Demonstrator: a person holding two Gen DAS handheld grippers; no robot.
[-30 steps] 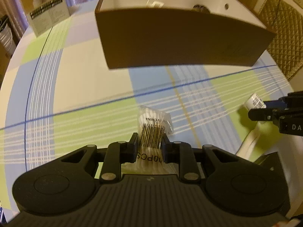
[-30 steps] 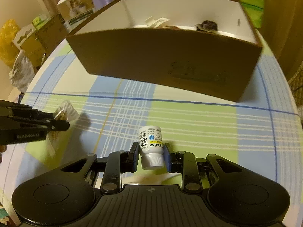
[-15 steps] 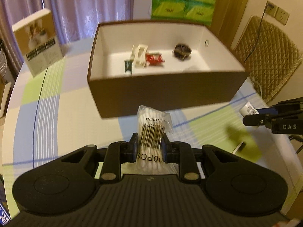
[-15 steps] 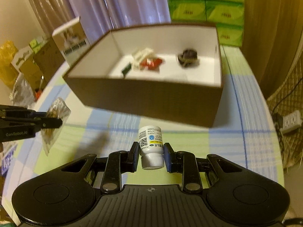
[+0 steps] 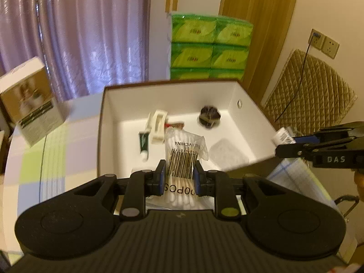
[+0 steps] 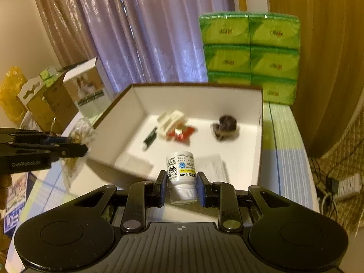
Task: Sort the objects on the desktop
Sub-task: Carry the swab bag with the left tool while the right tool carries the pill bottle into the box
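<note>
My left gripper (image 5: 178, 177) is shut on a clear bag of cotton swabs (image 5: 184, 150) with a barcode, held above the near wall of the brown box (image 5: 101, 122). My right gripper (image 6: 180, 182) is shut on a small white pill bottle (image 6: 181, 168), cap toward me, above the box's near edge (image 6: 109, 111). Inside the white-lined box lie a cream plastic piece (image 5: 158, 125), a green tube (image 5: 144, 143), a red packet (image 6: 182, 133) and a dark round object (image 5: 208, 117). The right gripper (image 5: 284, 144) shows at the right of the left view; the left gripper (image 6: 79, 147) at the left of the right view.
A white and brown carton (image 5: 29, 100) stands on the checked tablecloth (image 5: 52, 150) left of the box. Green tissue packs (image 5: 209, 45) are stacked behind it before purple curtains. A quilted chair (image 5: 311, 95) stands at the right, and cardboard boxes (image 6: 41, 95) at the far left.
Both grippers have risen and moved forward from low over the tablecloth to above the box, each still holding its object; the box interior has come into full view.
</note>
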